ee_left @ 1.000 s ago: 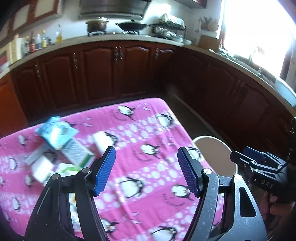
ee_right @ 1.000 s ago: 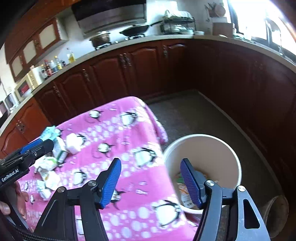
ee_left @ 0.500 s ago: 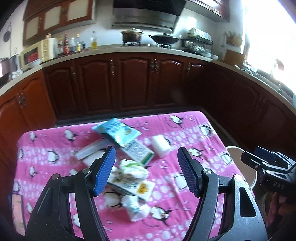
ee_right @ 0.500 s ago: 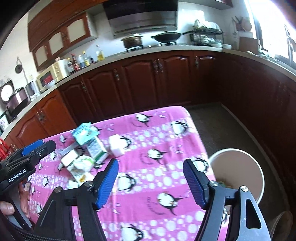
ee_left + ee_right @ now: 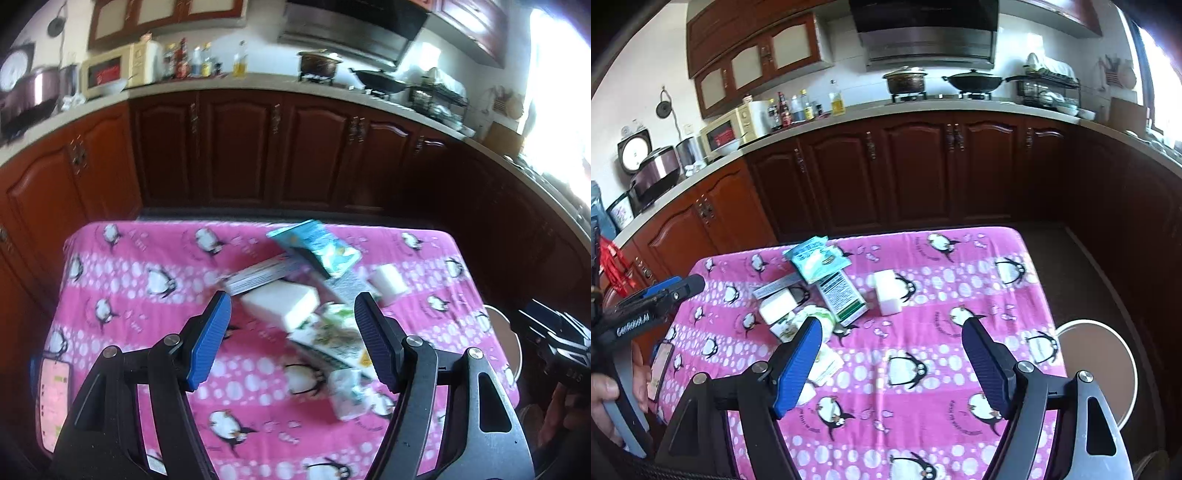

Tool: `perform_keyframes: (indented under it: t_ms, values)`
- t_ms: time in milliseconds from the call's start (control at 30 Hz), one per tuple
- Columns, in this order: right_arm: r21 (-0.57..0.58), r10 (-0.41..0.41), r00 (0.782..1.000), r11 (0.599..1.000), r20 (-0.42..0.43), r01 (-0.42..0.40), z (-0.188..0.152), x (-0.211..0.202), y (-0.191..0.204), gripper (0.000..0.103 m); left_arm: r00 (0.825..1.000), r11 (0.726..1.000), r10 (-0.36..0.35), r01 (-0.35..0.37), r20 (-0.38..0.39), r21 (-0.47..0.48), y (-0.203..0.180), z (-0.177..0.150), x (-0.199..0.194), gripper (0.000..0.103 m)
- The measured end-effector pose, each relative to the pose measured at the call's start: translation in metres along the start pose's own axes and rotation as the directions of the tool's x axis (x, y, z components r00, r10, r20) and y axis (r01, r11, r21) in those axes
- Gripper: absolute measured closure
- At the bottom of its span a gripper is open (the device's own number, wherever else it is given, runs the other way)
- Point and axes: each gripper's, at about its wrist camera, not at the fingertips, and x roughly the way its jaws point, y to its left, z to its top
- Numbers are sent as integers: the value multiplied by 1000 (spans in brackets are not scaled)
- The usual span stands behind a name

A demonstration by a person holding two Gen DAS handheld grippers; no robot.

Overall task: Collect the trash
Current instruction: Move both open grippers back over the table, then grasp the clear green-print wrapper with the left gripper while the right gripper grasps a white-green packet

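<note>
1. The black body of the left gripper (image 5: 655, 308), seen at the left edge of the right wrist view, bears white lettering that reads "GenRobot.AI".
2. The black body of the right gripper (image 5: 557, 350), seen at the right edge of the left wrist view, bears pale letters; only "D" and "S" can be made out, the rest is blurred.
3. The white-and-green printed carton (image 5: 842, 295) lying on the pink penguin-pattern tablecloth (image 5: 960, 280) carries a block of fine print, too small to read.
4. The light blue plastic packet (image 5: 816, 258) carries printing, not legible.
</note>
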Motion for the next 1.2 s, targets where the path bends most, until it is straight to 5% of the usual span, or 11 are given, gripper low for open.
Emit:
perform_keyframes:
  t_ms: [133,267,467,633,733,833,933,1100,1200]
  values:
    - [-13,21,999,1000,-29,-21,-3,11,9,27,998,998,-23,20,-55,-56,25,-5,8,34]
    - [-27,35,998,999,-52,-37,-4,22,16,27,987,988,-128,119,-96,-95,30,-18,16,23]
    - [-30,37,996,999,-86,-39,-7,39,16,27,958,980,-193,197,-213,1,-14,-55,40,22]
    - [-17,54,992,998,-114,-57,-11,47,13,27,941,981,-187,194,-282,-3,-39,-78,79,23]
    - [-34,53,990,998,-131,-58,-14,52,14,27,922,977,-203,212,-331,-9,-47,-89,99,37]
    - [-35,63,988,997,-140,-69,-14,57,14,27,924,983,-164,182,-346,21,-52,-93,111,75]
    - [-41,90,984,994,-157,-97,-14,65,18,27,914,978,-203,209,-351,-20,-45,-94,112,80]
    - [-68,174,966,979,-190,-190,-11,93,38,28,940,981,-170,191,-297,43,-31,-80,87,84]
    - [-43,264,937,959,-230,-281,-7,122,54,45,953,985,-146,165,-267,50,-20,-71,77,84]
